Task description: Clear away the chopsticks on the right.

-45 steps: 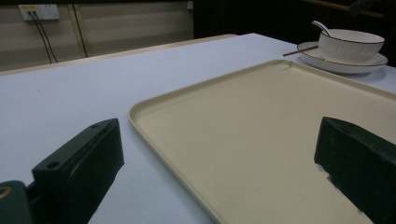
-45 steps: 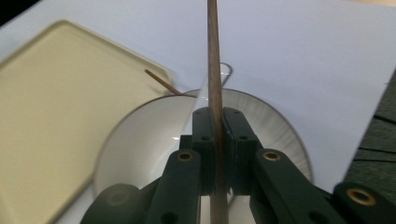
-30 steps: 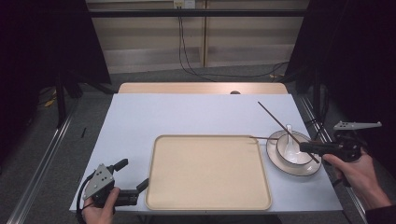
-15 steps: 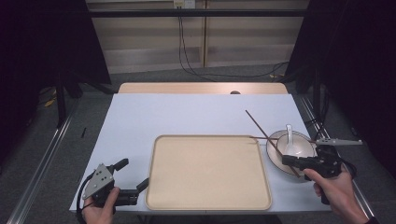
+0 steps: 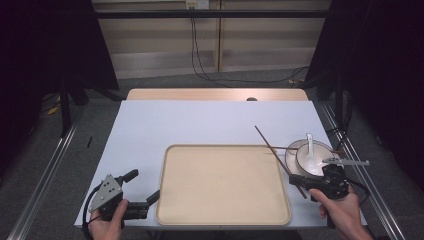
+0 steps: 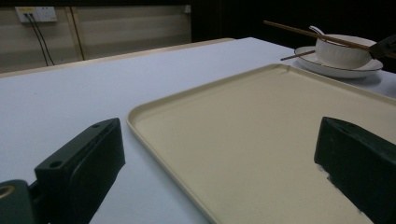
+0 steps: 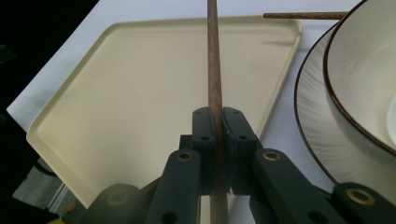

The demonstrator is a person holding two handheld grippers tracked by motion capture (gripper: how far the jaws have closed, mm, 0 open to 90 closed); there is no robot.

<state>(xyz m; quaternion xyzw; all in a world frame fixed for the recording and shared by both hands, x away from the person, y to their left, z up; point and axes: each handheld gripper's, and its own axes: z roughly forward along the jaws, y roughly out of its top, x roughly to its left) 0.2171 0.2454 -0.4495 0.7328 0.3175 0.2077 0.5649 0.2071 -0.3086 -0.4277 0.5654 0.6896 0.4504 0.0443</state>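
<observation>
A beige tray [image 5: 222, 185] lies on the white table. At its near left corner my left gripper [image 5: 142, 186] rests low, jaws wide open with nothing between them; the tray [image 6: 261, 140] spreads out ahead of the left gripper [image 6: 219, 135]. My right gripper [image 5: 295, 179] is shut on a brown chopstick [image 5: 272, 147] that slants up over the tray's right edge. Its own view has the right gripper [image 7: 215, 116] pinching that chopstick [image 7: 215, 70] near its lower end. A second chopstick [image 5: 285, 148] lies across the plate [image 5: 291, 161] under a white bowl [image 5: 315, 159].
A white spoon [image 5: 310, 141] stands in the bowl. The bowl [image 7: 369, 70] and plate [image 7: 313, 116] sit just right of my right gripper, close to the table's right edge. Dark floor and rails surround the table.
My right gripper has carried the chopstick left and toward the near edge, from over the plate to the tray's right rim, sinking a little. The left gripper has stayed put.
</observation>
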